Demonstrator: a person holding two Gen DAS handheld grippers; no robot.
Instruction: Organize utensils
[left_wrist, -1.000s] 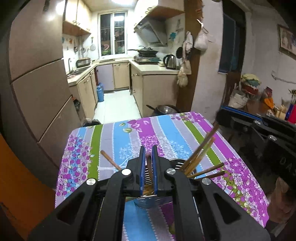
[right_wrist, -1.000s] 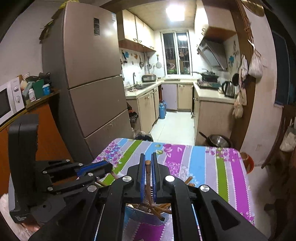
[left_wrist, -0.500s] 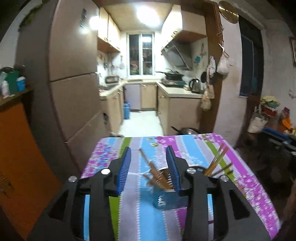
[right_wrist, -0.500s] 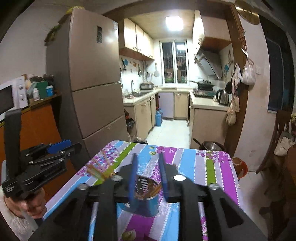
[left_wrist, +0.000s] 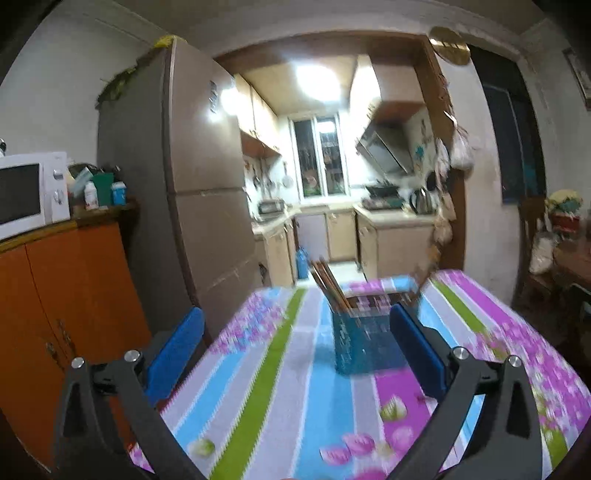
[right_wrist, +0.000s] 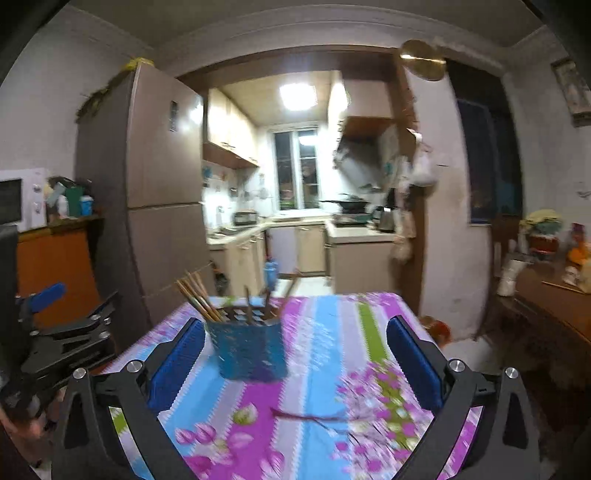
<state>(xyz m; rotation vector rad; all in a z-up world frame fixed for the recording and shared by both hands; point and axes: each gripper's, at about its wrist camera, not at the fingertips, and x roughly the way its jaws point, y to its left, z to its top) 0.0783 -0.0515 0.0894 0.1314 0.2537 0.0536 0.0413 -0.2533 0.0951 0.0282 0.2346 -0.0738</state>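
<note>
A blue mesh utensil holder (left_wrist: 364, 341) (right_wrist: 251, 350) stands on the striped floral tablecloth (left_wrist: 280, 369) (right_wrist: 332, 332). Several wooden chopsticks (left_wrist: 330, 286) (right_wrist: 197, 297) lean out of it. My left gripper (left_wrist: 295, 354) hangs back from the holder, its jaws opening wide with nothing between the blue pads. My right gripper (right_wrist: 295, 363) is likewise short of the holder, jaws opening, nothing between them. The right wrist view also shows the left gripper (right_wrist: 79, 308) at the table's left side. Both views are motion-blurred.
A tall fridge (left_wrist: 199, 192) and an orange cabinet (left_wrist: 55, 295) with a microwave (left_wrist: 26, 192) stand left of the table. Beyond the table's far edge lies the kitchen. A dark side table (right_wrist: 554, 306) stands at the right.
Both grippers, shut on chopsticks over the holder a second ago, have let go, opened wide and pulled back. The chopsticks now stand in the holder.
</note>
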